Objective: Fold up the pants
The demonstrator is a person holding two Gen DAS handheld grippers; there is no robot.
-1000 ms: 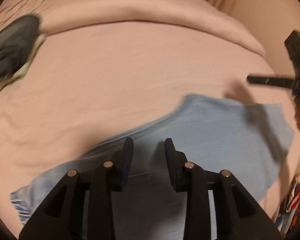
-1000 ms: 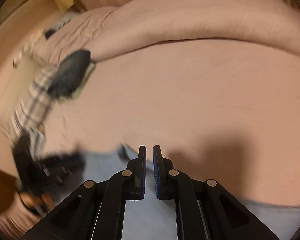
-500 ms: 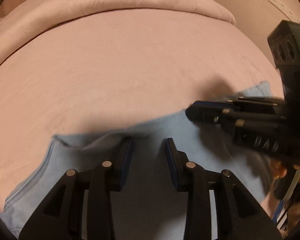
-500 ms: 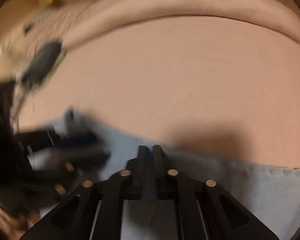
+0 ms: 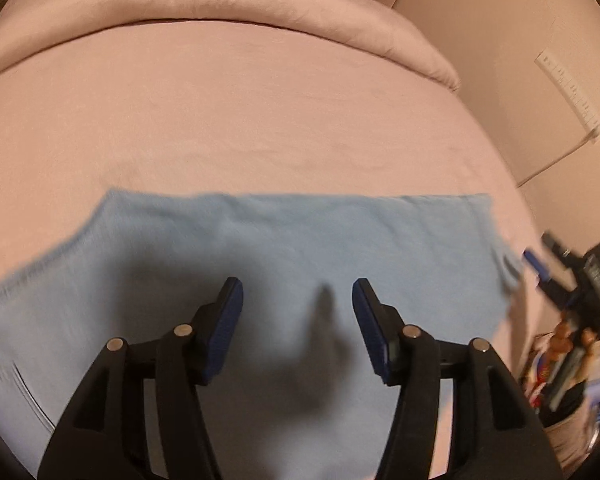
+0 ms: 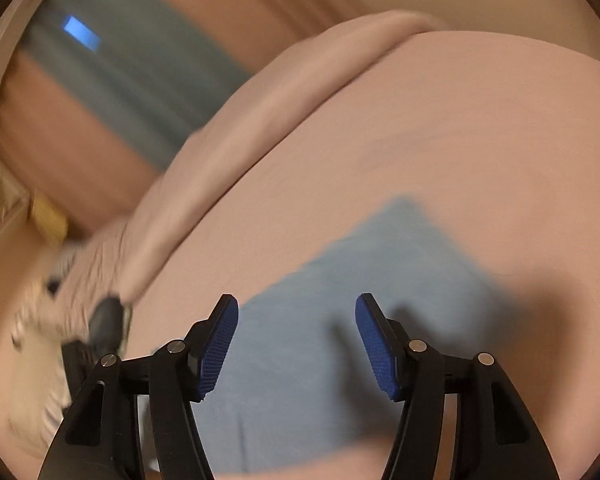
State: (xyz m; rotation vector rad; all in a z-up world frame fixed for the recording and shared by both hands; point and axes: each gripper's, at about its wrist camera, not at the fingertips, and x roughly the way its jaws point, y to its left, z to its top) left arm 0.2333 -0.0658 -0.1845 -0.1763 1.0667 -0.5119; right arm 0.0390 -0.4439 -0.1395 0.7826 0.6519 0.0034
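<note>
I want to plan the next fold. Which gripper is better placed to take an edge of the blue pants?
Probably the left. The left gripper, open with nothing between its pads, hangs squarely over the blue pants on the bed. The right gripper, also open, views them tilted and blurred.

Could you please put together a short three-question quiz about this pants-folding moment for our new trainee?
1. True or false: the left gripper is clamped on the light blue pants.
2. What do the pants lie on? A) a wooden floor B) a pink bed sheet C) a glass table
3. Fill in: the right gripper has its jaws ____, with nothing pinched between them.

Key
1. False: its jaws have just opened and stand apart above the cloth.
2. B
3. open; they have just opened too.
</note>
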